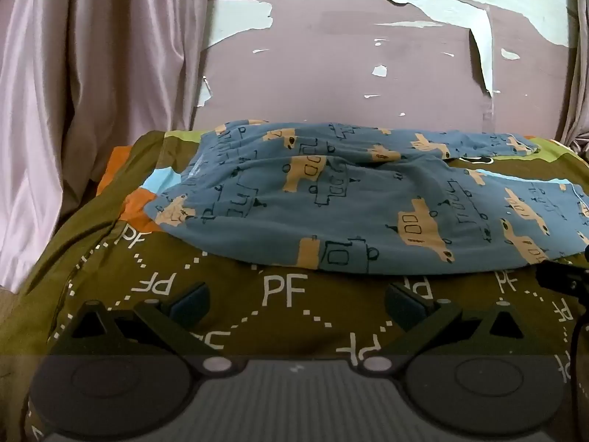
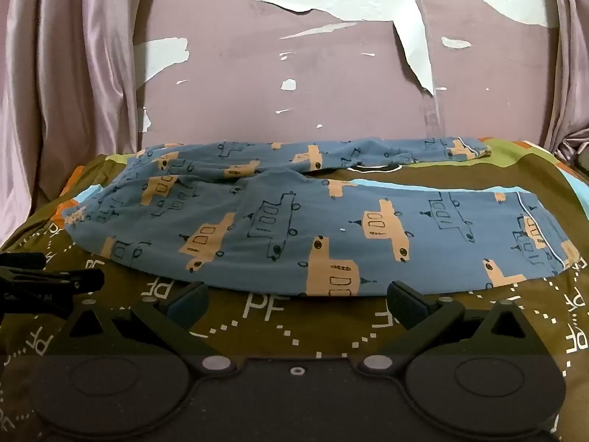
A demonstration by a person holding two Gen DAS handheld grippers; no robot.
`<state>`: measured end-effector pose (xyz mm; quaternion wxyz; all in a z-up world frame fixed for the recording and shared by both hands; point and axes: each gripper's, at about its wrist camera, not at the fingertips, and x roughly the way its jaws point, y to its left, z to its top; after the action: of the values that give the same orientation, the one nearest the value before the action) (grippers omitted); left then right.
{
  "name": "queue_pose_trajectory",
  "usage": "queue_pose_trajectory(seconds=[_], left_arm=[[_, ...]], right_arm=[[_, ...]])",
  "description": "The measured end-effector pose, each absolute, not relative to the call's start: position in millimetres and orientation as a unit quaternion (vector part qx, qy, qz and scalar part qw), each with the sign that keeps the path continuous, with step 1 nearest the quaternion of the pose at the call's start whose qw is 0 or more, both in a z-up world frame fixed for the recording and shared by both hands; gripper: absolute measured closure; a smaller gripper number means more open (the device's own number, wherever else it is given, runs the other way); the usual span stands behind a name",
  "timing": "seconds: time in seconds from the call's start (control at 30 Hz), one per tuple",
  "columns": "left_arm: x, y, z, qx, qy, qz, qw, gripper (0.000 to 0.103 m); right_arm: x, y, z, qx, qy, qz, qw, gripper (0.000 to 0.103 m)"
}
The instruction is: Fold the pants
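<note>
My left tongs (image 1: 296,304) sit low in the left wrist view, fingers spread wide with nothing between them, only the olive bedspread (image 1: 283,328) with its white "PF" letters and dotted lines showing in the gap. My right tongs (image 2: 296,304) look the same in the right wrist view: spread wide, empty, hovering over the same bedspread (image 2: 279,331).

The pants (image 1: 331,199) lie across the middle of the left wrist view, just beyond my fingertips. They are blue with tan and outlined vehicle prints. They are spread out sideways, the waist end at the left of the frame and the two legs running off to the right, one leg nearer me and one along the far edge of the bed. In the right wrist view the pants (image 2: 294,228) fill the middle band of the frame; the near leg ends at the right with a thin white stripe by the hem, and the far leg ends at the upper right. The near edge of the cloth lies just beyond my right fingertips, not touching them.

Behind the bed stands a mauve wall (image 2: 331,84) with peeling paint, and pinkish curtains (image 1: 73,92) hang at the left.

At the left edge of the right wrist view I see part of my other tool in black.
</note>
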<state>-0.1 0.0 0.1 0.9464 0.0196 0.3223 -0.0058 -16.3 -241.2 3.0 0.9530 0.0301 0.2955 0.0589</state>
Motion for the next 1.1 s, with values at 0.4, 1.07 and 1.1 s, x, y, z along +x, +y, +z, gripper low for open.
queue_pose_trajectory(seconds=[0.4, 1.07, 1.1], left_arm=[[0.4, -0.3, -0.1, 0.02, 0.322, -0.005, 0.947, 0.0], [-0.4, 1.1, 2.2, 0.016, 0.315, -0.006, 0.949, 0.0], [-0.3, 0.9, 2.7, 0.016, 0.315, -0.006, 0.949, 0.0]], right_arm=[[-17.6, -240.2, 2.4, 0.027, 0.292, 0.058, 0.954, 0.0], [-18.6, -241.2, 6.5, 0.027, 0.284, 0.059, 0.957, 0.0], [-18.6, -241.2, 6.4, 0.028, 0.284, 0.06, 0.957, 0.0]])
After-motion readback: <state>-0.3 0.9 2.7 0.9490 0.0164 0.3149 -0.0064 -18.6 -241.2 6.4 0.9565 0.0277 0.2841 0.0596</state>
